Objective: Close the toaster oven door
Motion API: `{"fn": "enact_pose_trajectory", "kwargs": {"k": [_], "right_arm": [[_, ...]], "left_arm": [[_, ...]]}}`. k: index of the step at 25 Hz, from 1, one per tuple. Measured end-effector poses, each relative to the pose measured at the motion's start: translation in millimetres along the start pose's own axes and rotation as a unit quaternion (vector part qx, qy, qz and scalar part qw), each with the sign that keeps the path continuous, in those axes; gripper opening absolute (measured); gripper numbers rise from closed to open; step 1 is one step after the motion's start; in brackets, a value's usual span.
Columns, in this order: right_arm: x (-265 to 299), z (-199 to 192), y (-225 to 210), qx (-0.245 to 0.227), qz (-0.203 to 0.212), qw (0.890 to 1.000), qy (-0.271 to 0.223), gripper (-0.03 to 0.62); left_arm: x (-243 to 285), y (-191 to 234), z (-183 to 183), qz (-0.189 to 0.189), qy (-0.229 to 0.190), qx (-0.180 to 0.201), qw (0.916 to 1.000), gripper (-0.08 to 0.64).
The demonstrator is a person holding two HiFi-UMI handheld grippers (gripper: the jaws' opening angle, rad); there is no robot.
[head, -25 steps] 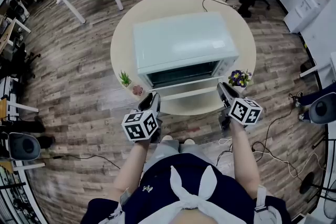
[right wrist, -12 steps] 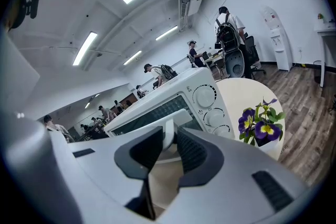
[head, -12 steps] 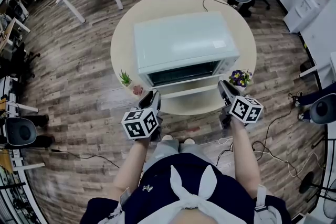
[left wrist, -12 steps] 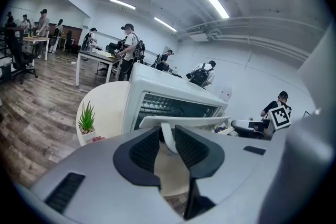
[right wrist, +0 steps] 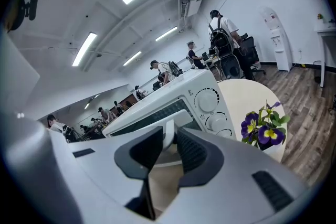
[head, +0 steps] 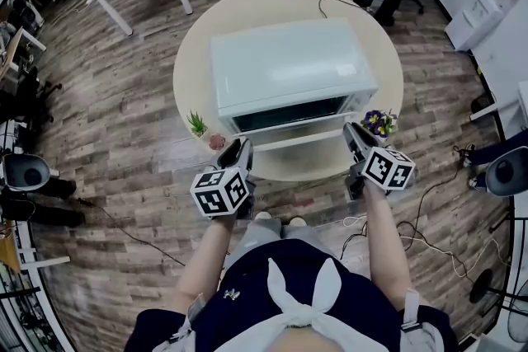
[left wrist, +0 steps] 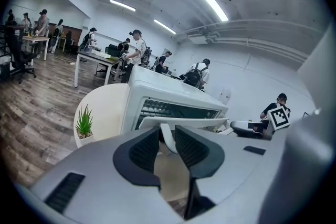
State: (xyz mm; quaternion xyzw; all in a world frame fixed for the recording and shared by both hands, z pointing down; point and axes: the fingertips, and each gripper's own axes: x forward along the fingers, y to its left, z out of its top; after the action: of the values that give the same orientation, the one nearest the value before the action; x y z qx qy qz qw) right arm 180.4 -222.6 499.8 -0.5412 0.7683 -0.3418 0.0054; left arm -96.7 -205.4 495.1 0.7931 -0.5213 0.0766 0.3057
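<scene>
Checked vs 1 s ago: no shift, both hands. Found left gripper (head: pixel 238 151) & right gripper (head: pixel 351 133) narrow, clamped on handle (left wrist: pixel 167 135) ends of door (head: pixel 293 144). Found door dropped open at front of toaster oven (head: pixel 289 70), on table (head: pixel 198 53). Judged: grip set, upswing pending.

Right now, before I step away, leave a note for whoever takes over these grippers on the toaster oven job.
The left gripper is shut on the left end of the door handle. The right gripper is shut on its right end.
The toaster oven sits on the round table, its door dropped open and roughly level. A green plant and purple flowers stand on either side of the door.
Done: both grips are set.
Left: swing the door up until it shuts, then let go.
</scene>
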Motion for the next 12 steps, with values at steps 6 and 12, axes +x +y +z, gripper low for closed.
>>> {"fn": "enact_pose_trajectory", "kwargs": {"k": [6, 12], "right_arm": [[5, 5, 2, 0.003, 0.003, 1.0, -0.003, 0.092], [11, 10, 3, 0.009, 0.003, 1.0, -0.006, 0.092]], "left_arm": [[3, 2, 6, 0.008, 0.003, 0.011, 0.9999, 0.095], [7, 5, 12, 0.006, -0.005, 0.008, 0.9999, 0.095]]}}
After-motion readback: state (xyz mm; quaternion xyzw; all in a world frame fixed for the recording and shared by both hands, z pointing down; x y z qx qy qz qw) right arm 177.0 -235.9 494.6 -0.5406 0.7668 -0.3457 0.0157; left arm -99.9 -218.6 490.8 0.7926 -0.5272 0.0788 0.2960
